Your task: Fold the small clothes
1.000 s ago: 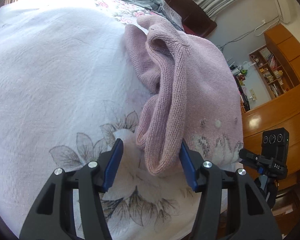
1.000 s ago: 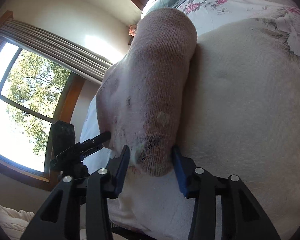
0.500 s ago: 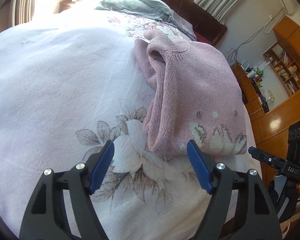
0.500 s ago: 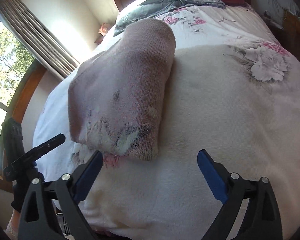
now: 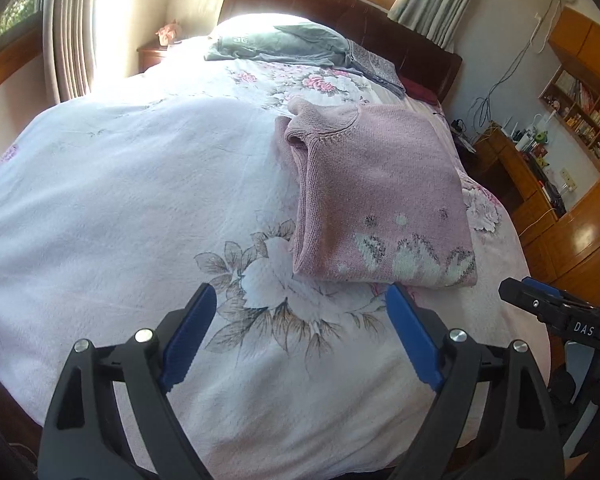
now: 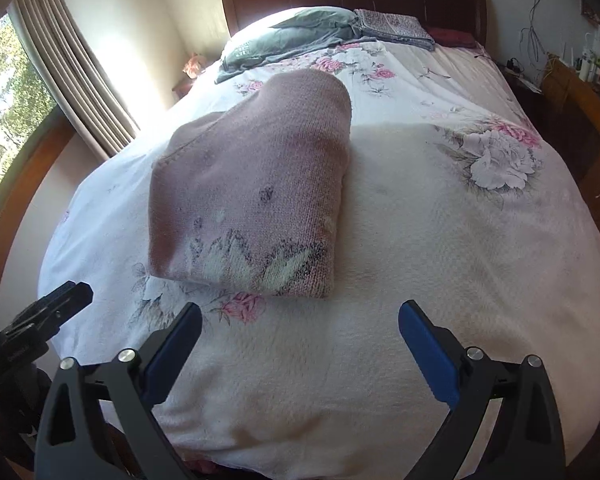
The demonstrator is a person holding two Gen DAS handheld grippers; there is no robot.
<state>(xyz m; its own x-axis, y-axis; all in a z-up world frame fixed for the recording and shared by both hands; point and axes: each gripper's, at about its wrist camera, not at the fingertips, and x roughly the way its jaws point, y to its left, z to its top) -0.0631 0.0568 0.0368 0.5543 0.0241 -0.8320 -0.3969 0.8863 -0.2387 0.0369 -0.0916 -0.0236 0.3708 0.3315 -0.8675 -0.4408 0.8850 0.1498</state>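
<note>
Sweater (image 5: 376, 200) lies folded beyond left tool (image 5: 302, 336) (gaping)

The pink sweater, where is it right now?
The pink sweater lies folded on the floral bedspread, just ahead of both open grippers: right of centre in the left wrist view, left of centre in the right wrist view.

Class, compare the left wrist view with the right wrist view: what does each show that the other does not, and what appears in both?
Only the left wrist view shows the bookshelf and the sweater's neck opening. Only the right wrist view shows trees through the window and the large pink flower print. Both show the folded pink sweater lying on the floral bedspread, the grey pillow, the dark headboard, and an open, empty tool: left tool, right tool.
</note>
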